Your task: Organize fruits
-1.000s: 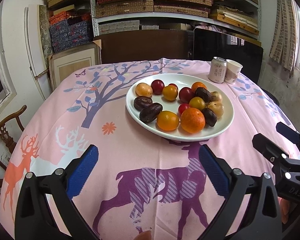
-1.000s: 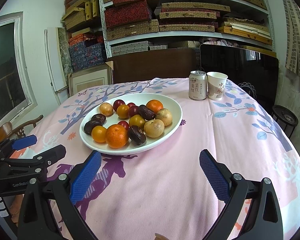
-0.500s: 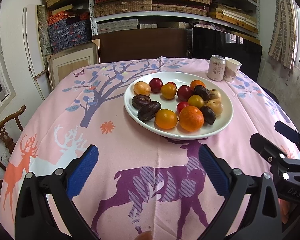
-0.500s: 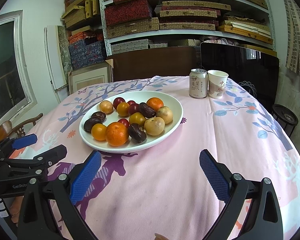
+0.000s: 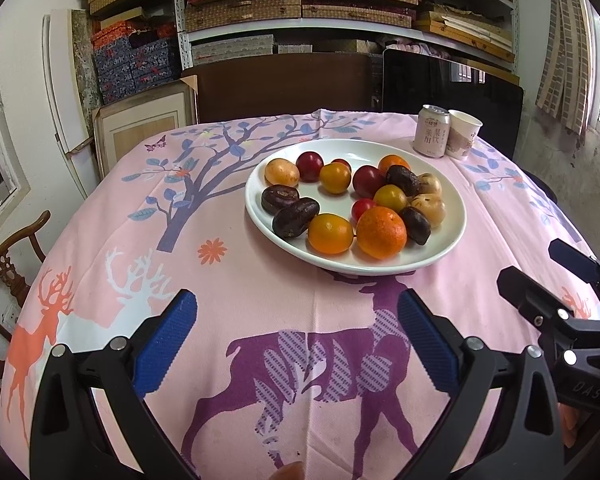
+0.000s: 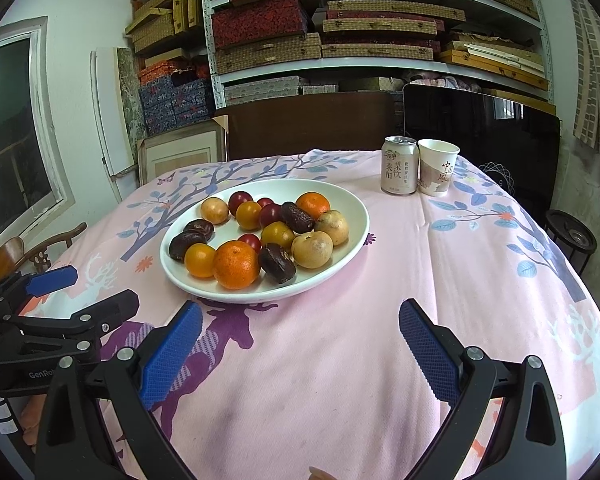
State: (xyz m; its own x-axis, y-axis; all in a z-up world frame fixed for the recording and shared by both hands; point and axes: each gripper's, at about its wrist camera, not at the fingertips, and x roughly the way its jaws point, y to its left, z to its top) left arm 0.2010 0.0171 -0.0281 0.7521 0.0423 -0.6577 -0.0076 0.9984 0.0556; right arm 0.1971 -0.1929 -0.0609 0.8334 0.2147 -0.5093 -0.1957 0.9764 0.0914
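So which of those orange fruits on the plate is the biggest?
The big orange at the plate's near edge. It is deeper in colour, with dimpled skin, and wider than the smooth yellow-orange fruit beside it or the orange at the back.

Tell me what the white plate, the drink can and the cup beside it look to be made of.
White plate: likely glazed ceramic, though melamine is possible; smooth glossy white with soft highlights on the rim.
Drink can: metal, probably aluminium; silvery rolled top rim, matte printed wrap on the body.
Cup: paper; thin rolled lip, matte white wall with a printed design.
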